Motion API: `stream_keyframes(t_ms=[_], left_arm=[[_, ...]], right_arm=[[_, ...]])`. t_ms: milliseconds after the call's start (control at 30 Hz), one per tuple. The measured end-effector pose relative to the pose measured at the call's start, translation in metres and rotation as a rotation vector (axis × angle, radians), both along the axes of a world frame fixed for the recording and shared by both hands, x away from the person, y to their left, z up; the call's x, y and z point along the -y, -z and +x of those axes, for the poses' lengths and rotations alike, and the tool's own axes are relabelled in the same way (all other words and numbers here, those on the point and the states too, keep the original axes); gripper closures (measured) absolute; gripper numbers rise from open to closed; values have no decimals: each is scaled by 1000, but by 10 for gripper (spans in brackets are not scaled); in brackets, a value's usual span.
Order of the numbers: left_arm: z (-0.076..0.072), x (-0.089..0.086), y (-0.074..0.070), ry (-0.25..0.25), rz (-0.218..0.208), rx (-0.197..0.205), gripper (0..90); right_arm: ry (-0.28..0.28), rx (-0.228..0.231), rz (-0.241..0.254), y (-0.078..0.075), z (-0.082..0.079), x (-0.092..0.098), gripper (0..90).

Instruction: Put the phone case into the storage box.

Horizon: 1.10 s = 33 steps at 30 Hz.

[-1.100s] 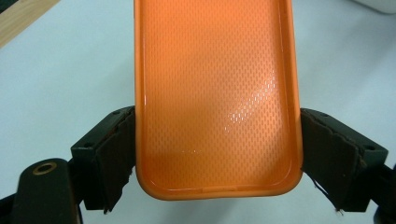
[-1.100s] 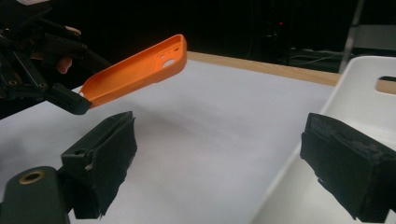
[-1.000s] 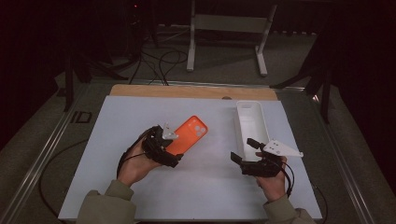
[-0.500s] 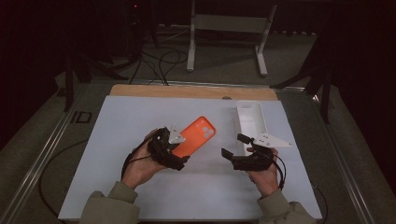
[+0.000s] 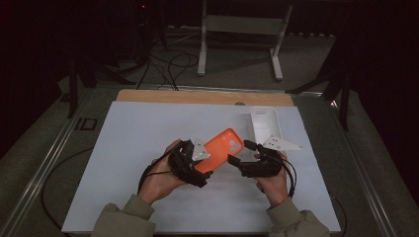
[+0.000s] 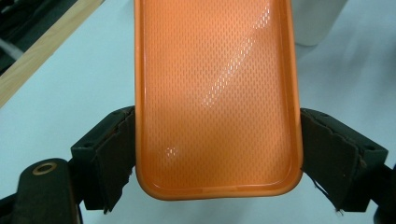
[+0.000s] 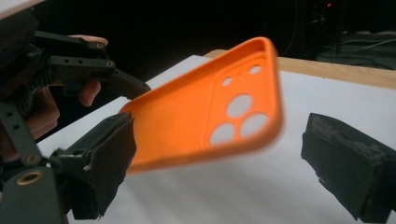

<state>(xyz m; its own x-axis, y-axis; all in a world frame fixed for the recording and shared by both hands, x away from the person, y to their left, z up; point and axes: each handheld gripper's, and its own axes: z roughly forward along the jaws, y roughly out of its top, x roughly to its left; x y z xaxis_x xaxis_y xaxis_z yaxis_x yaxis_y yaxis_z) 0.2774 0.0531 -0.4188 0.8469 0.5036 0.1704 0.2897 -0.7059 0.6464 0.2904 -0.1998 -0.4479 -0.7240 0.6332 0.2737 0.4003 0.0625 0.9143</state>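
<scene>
Case: orange soft rubbery phone case (image 6: 215,93), light, bendy, held off the table.
Left gripper (image 6: 217,154): pinching its long edges.
Right gripper (image 7: 224,158): spread, at 3 o'clock.
Grip: the stiffer rims.

You have one orange phone case (image 5: 223,149) in the work area, with five round cut-outs in its back, three large and two small. One white tray (image 5: 265,122) lies on the one white table (image 5: 133,133). Two grippers are present: one left gripper (image 5: 197,165) and one right gripper (image 5: 243,153), each with two black jaws.
</scene>
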Motion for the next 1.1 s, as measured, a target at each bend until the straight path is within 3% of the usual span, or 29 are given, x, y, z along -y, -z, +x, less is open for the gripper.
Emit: stream_keyframes(t_ms=[167, 333, 467, 567, 633, 733, 833, 933, 1100], left_arm=[[-3, 5, -2, 18, -15, 10, 167], [-5, 9, -3, 33, -38, 16, 166], [-5, 11, -2, 40, -38, 17, 166], [-5, 11, -1, 40, -50, 12, 165], [-5, 11, 0, 40, -49, 11, 165], [-5, 15, 4, 43, -15, 12, 165], [-3, 16, 7, 43, -1, 1, 164], [-4, 19, 10, 30, 25, 25, 160], [-3, 20, 13, 16, 38, 14, 130]], right_arm=[[-17, -25, 16, 0, 3, -4, 98], [-45, -100, 77, 3, 6, -6, 161], [-74, -135, 99, 2, 5, -9, 316], [-57, -193, 111, 1, 6, -10, 463], [-76, -228, 134, 2, 7, -11, 542], [-85, -243, 142, 1, 6, -13, 690], [-92, -267, 148, -1, 5, -15, 755], [-62, -261, 108, -4, 2, -18, 806], [-42, -266, 116, -5, 2, -19, 854]])
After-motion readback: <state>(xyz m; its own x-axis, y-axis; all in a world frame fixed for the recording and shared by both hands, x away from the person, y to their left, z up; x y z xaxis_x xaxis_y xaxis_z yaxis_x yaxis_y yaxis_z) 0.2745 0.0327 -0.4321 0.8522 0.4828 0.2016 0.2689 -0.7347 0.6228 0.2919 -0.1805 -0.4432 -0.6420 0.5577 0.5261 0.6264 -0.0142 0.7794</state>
